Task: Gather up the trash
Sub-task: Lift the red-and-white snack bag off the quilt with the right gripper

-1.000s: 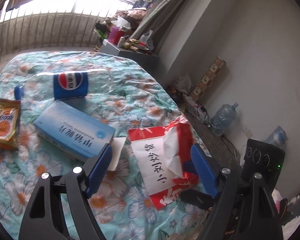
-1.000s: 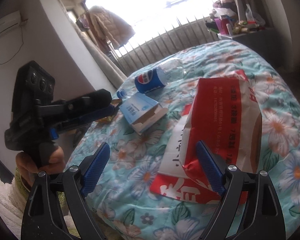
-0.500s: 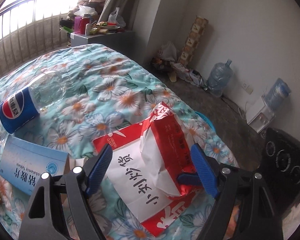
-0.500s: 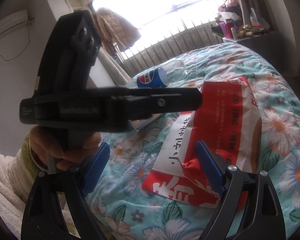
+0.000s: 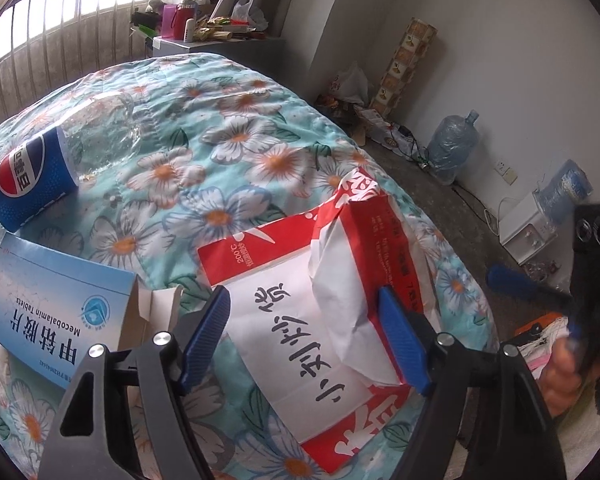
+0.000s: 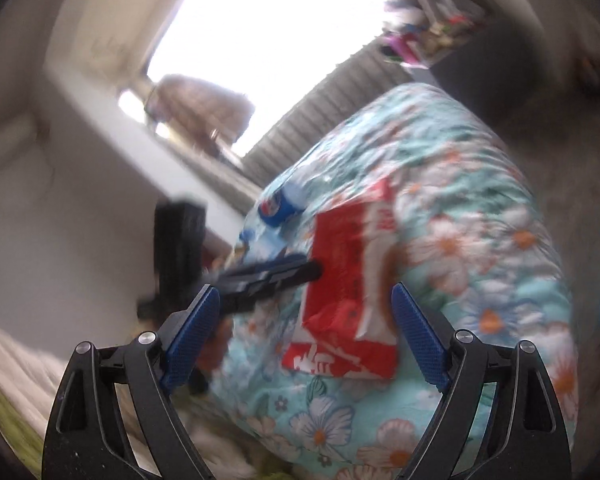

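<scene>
Low in the left wrist frame, the left claw (image 5: pixel 304 336) straddles the crumpled red-and-white paper bag (image 5: pixel 320 304), spread but just narrowing. Sink lower before pinching the bag. The right claw (image 6: pixel 306 334) gapes empty too.

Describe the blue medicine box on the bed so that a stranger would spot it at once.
Start from the floral quilt covering the bed. Near its left side in the left wrist view, below the Pepsi bottle and left of the red-and-white paper bag, lies the medicine box. It is the only flat, pale blue carton, printed "Mecobalamin Tablets", with its white end flaps open.
</scene>
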{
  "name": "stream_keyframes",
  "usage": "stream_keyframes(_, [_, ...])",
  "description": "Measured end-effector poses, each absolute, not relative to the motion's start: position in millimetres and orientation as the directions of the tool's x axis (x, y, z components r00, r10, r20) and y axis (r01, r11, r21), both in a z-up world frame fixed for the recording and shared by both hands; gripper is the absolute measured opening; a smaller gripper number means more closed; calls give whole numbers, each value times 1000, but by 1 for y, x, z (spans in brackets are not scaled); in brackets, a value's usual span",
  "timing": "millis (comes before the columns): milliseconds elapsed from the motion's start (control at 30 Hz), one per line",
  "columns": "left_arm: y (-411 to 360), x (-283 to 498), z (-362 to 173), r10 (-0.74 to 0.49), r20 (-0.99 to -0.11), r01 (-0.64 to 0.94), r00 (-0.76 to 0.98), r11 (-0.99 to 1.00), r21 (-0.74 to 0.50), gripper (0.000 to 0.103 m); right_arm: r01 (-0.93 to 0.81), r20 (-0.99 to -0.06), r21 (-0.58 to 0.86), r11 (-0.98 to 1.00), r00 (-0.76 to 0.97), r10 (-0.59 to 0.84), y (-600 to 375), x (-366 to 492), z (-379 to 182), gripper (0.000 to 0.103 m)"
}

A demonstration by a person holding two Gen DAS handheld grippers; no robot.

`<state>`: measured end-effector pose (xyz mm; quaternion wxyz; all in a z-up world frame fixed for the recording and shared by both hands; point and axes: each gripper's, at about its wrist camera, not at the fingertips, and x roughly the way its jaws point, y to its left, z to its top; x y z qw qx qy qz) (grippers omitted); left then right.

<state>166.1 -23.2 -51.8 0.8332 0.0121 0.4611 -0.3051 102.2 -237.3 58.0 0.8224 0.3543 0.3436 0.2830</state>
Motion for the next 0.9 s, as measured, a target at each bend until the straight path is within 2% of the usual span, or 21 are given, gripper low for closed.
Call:
stream_keyframes(100, [-21,166,-55,-497,-779,512,381,816,-270,73,-85,-350,871,484,586,731,-256,125,36,63])
stream_keyframes(167, [-21,166,-55,-498,-777,516,385,814,-265,73,-10,-380,888,460,547,746,-256,141,22,58])
stream_keyframes(267, [-22,164,-56,-491,-778,525,391,813,-250,73,33,-440,875,482,467,767,-244,157,8,57])
stream_keyframes(367, [-22,165,-57,-491,-779,527,389,813,-249,73,61,-456,879,474,403,794,-232,168,-1,54])
stream_keyframes(600, [-23,165,-57,-479,-785,526,394,817,-235,73,50,-461,883,467,290,839,-204,190,-1,54])
stream_keyframes(833, [-22,163,-56,-475,-782,523,403,821,-229,73,55,-485,871,488,255,837,-187,207,-4,50])
stream_keyframes(900, [-21,162,-56,-477,-779,523,407,821,-230,73,64,-485,871,487,265,833,-184,208,-7,43])
